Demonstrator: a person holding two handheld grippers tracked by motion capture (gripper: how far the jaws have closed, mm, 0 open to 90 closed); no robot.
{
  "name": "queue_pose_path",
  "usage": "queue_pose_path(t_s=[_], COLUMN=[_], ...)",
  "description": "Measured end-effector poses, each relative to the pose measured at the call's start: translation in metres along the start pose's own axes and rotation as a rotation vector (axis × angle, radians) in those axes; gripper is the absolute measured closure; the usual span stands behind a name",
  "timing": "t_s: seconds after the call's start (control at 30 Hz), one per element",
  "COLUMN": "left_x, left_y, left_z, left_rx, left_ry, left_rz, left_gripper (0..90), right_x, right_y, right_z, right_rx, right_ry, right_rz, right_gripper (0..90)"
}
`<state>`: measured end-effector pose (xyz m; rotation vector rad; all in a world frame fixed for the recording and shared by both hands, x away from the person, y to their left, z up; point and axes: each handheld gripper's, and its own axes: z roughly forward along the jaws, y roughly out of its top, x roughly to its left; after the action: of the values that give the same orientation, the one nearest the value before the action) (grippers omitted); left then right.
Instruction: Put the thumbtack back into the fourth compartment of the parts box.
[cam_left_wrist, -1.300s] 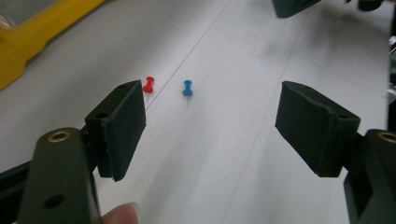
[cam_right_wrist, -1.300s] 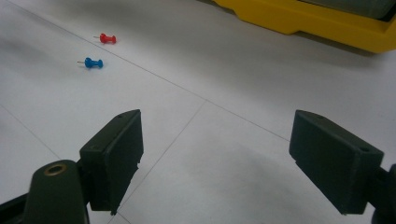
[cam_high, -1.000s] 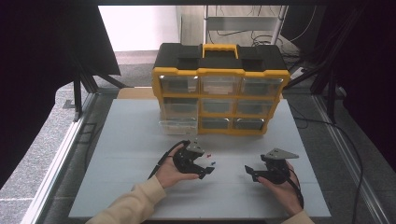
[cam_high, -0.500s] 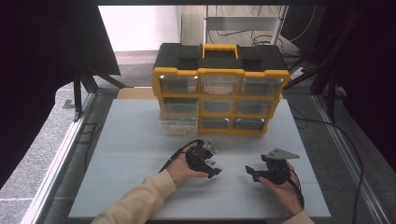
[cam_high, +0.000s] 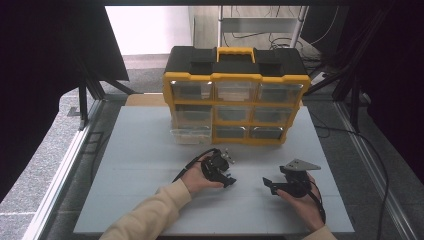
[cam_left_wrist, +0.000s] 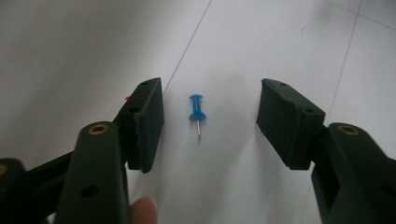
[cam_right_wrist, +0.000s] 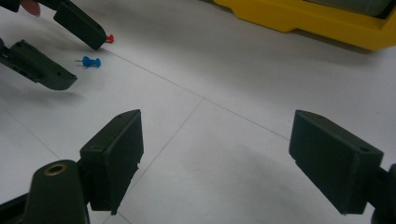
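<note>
A blue pushpin (cam_left_wrist: 197, 109) lies flat on the white table, between the jaws of my open left gripper (cam_left_wrist: 212, 100) without touching either. A red pushpin (cam_left_wrist: 127, 98) peeks out just beyond the left jaw. In the right gripper view the blue pushpin (cam_right_wrist: 92, 61) and the red pushpin (cam_right_wrist: 109, 38) lie at the far left, by the left gripper (cam_right_wrist: 84, 63). My right gripper (cam_right_wrist: 219, 126) is open over bare table with nothing in it. From above, the left gripper (cam_high: 229, 172) is at mid-table. The right gripper (cam_high: 270, 184) sits to its right, pointing toward it.
A yellow and black drawer organizer (cam_high: 235, 100) stands at the back of the white table (cam_high: 140, 165); its lower-left clear drawer (cam_high: 190, 135) is pulled out. Its yellow base (cam_right_wrist: 327, 18) runs along the top of the right gripper view. Dark curtains flank the table.
The left hand has shifted slightly right and turned its gripper toward the middle of the table. The right gripper has stayed put.
</note>
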<state>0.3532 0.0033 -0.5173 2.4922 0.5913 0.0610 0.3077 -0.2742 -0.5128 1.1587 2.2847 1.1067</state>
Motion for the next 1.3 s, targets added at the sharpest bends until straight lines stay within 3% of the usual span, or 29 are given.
queue_pose_path(t_s=[0.27,0.3,0.53,0.57,0.77,0.8,0.97,1.1,1.3], left_x=[0.001,0.001,-0.007,-0.007,-0.005,-0.004,0.0,-0.004,-0.007], left_y=[0.002,0.003,0.004,0.004,0.003,0.002,0.0,-0.003,-0.011], left_z=[0.001,0.001,0.001,0.001,0.001,0.0,-0.01,-0.028,-0.041], left_rx=[0.019,0.019,0.027,0.028,0.022,0.012,-0.037,-0.101,-0.141], left_ry=[0.043,0.052,0.042,0.034,0.024,0.035,0.013,-0.018,-0.059], left_rz=[0.011,0.031,0.038,0.037,0.024,0.016,-0.007,-0.029,-0.045], left_gripper=[57.5,58.8,74.9,80.9,82.5,82.7,82.8,82.8,82.8], right_x=[0.0,0.0,0.0,0.0,0.001,0.001,0.0,0.0,0.0], right_y=[0.0,0.0,0.0,0.0,0.0,0.0,0.0,0.0,0.0], right_z=[0.0,0.0,0.0,0.0,-0.001,-0.001,-0.001,-0.001,-0.001], right_rx=[-0.001,-0.001,-0.002,-0.003,-0.006,-0.007,-0.007,-0.005,-0.002], right_ry=[0.0,0.003,0.005,0.005,0.002,0.003,0.005,0.006,0.004], right_rz=[0.0,0.0,-0.002,-0.001,-0.002,-0.004,-0.002,-0.002,-0.003], right_gripper=[18.0,18.0,18.0,18.0,18.1,18.2,18.1,18.1,18.1])
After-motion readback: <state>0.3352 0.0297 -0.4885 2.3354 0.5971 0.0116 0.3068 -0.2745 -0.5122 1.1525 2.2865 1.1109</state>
